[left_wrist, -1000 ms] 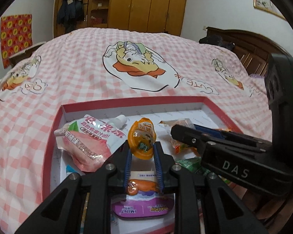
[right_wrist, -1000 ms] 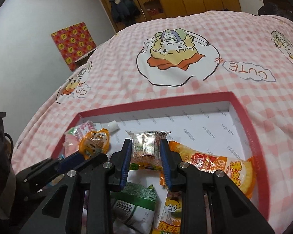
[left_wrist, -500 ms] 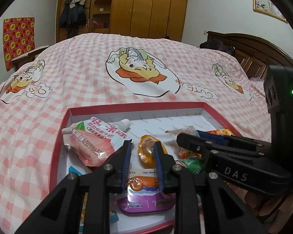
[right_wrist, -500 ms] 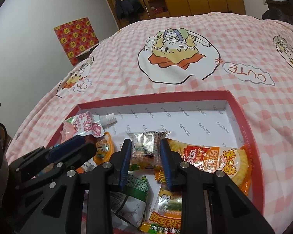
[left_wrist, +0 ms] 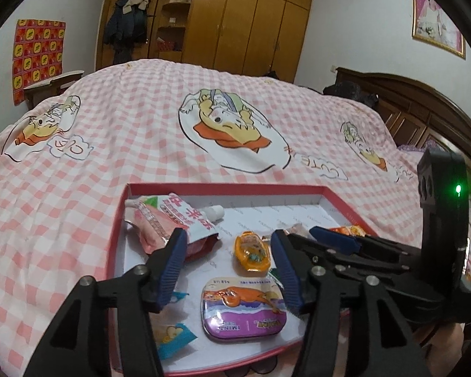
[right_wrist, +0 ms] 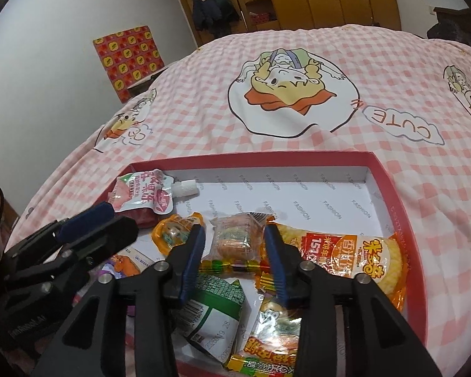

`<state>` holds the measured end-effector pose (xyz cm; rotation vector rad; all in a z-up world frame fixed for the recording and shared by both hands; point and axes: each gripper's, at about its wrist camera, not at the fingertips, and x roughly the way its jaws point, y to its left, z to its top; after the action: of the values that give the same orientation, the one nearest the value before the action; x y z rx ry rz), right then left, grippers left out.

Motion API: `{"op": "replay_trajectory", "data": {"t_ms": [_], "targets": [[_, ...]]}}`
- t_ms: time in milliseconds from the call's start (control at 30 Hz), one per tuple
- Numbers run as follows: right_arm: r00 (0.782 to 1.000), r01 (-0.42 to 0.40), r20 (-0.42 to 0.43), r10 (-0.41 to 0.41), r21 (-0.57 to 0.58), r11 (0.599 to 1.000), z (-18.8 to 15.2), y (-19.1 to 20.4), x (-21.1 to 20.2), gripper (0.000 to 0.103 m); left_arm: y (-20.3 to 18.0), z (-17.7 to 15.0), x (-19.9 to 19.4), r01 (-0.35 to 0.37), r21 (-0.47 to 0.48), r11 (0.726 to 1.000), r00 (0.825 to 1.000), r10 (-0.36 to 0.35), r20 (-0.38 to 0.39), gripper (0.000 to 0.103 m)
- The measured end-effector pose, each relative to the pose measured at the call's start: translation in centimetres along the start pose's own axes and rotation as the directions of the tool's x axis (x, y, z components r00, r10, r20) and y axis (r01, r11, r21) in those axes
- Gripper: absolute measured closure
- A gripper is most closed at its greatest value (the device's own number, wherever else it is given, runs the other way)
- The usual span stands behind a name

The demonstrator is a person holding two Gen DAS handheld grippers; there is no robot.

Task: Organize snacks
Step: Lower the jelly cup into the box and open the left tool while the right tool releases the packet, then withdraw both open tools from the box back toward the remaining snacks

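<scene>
Both tongs have just been opening: left tongs [left_wrist: 227, 262] let go the orange jelly cup [left_wrist: 252, 252], right tongs [right_wrist: 234, 259] the clear biscuit pack [right_wrist: 235, 238]. Each lies free between spread jaws in the red tray [right_wrist: 389, 185] on the bed [left_wrist: 110, 132]. Perhaps eight snacks; one pouch [right_wrist: 141, 193] at ten o'clock.

So the tray [right_wrist: 389, 182] sits on the bed [right_wrist: 204, 119]. Inside, the spouted pouch [right_wrist: 141, 194] is far-left, the rice cracker pack [right_wrist: 354, 254] right, and the tin [left_wrist: 245, 308] near-left, I think.
</scene>
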<state>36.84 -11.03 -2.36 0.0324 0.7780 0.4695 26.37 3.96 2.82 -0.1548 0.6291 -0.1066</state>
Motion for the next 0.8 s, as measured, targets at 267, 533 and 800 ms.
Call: {"op": "replay_trajectory", "data": {"t_ms": [267, 533, 800], "targets": [[0.999, 0.003, 0.046, -0.002, -0.024, 1.000, 0.0, 0.6, -0.9, 0.038, 0.7, 0.5, -0.8, 0.005, -0.029, 1.000, 1.000, -0.004, 0.028, 0.032], [0.998, 0.000, 0.060, 0.001, -0.024, 1.000, 0.1, 0.6, -1.1, 0.033, 0.7, 0.5, -0.8, 0.002, -0.027, 1.000, 1.000, -0.001, 0.028, 0.031], [0.998, -0.004, 0.068, 0.006, -0.031, 0.999, 0.0, 0.7, -1.3, 0.033, 0.7, 0.4, -0.8, 0.006, -0.030, 1.000, 0.999, -0.005, 0.034, 0.031]]}}
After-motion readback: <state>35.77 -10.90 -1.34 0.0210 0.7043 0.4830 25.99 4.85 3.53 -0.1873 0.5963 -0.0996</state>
